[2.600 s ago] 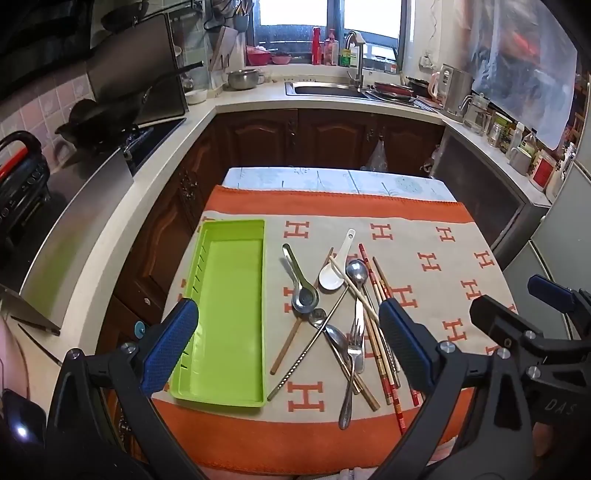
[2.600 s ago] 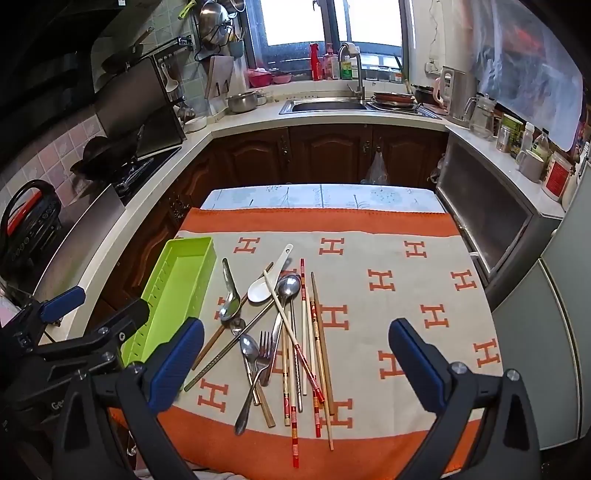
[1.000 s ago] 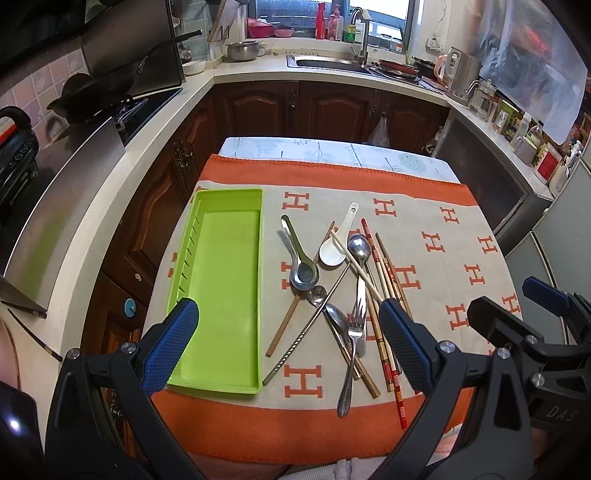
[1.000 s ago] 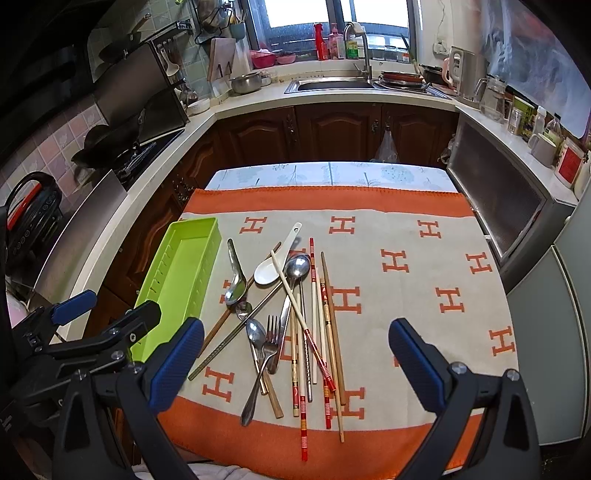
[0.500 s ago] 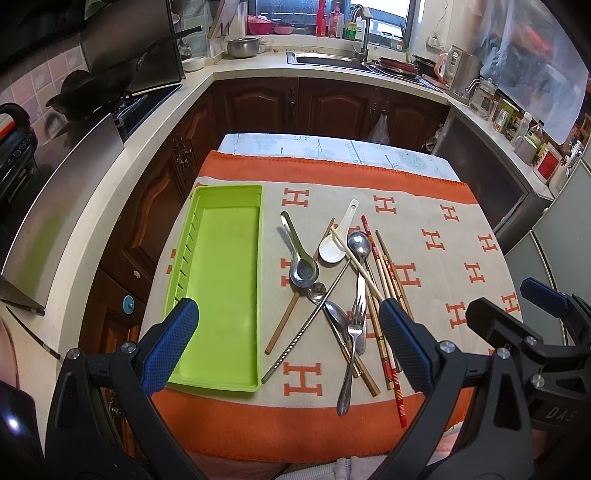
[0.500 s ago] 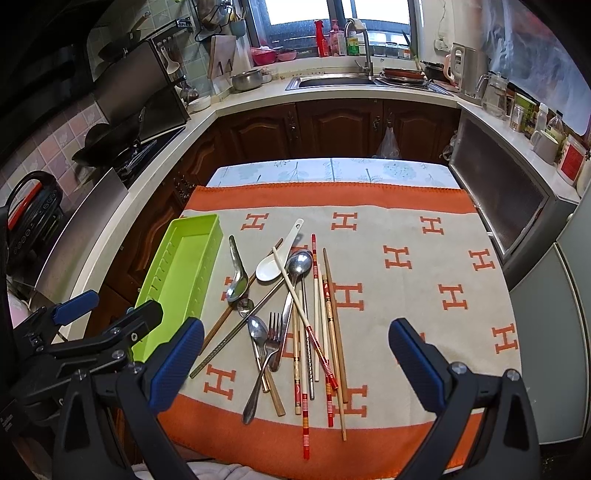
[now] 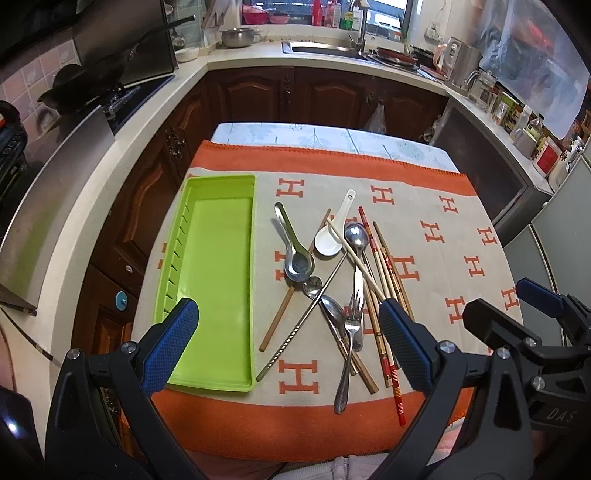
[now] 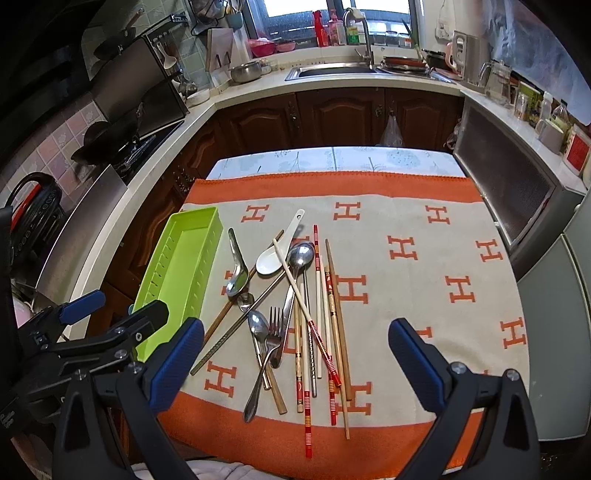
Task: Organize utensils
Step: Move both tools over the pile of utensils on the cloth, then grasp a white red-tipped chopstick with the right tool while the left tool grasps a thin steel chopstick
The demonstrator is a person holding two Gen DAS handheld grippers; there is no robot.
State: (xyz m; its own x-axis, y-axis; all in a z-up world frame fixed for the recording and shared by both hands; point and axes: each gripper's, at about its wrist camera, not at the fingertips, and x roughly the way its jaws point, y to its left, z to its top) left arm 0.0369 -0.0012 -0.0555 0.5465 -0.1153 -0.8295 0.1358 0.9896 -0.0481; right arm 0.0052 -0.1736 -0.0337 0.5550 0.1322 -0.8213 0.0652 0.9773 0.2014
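Nothing is yet sorted: the green tray lies empty, utensils are piled beside it, both grippers spread wide.

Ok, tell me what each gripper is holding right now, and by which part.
Nothing. The left gripper and right gripper are both open and empty above the utensils.

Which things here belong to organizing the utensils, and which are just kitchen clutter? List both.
For the job: green tray, white spoon, fork, metal spoons, chopsticks.

Just lying about: wok, steel pot, kettle, red bottle.
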